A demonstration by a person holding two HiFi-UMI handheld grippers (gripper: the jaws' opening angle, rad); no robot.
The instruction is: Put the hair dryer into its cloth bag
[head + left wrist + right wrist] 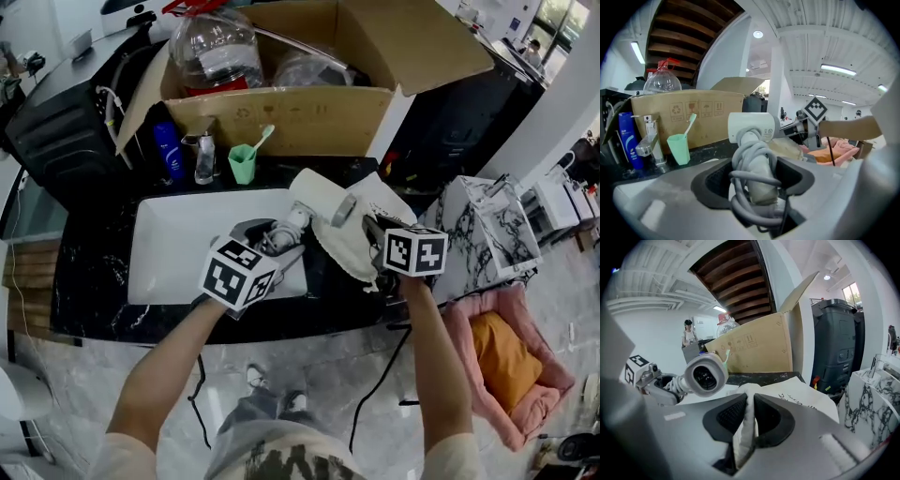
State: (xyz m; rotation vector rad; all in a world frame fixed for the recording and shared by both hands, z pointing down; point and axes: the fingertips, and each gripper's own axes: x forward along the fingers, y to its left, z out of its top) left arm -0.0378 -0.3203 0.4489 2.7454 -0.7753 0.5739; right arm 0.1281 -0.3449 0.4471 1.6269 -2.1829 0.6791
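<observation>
– Over the right end of the sink (178,246), what has the left gripper (754,180) got?

– The hair dryer (751,127), taken by its handle. The jaws stand wide round the handle and the grey cord wound about it, pressing on both. Its white head juts up past the sink's right rim, toward the cloth.

– And the bag?

– The cloth bag (361,246) hangs just right of the sink, over the dark counter. The right gripper (747,414) is clenched on a fold of its edge, jaws nearly together with only cloth between them.

– Do dryer and bag touch?

– I cannot tell. The head view overlaps them, while the right gripper view seems to show them apart.

– How will they handle?

– The dryer looks like rigid, smooth-shelled plastic, likely top-heavy at the head, so the handle is the sound place to hold. The cord coils probably add grip, though a loose loop may snag the bag's mouth. The bag is limp and light, I'd judge. Pinched at one point, its mouth will tend to sag shut. Holding the rim near the opening, lifted so the cloth falls open, seems best, with the head fed in first.
</observation>
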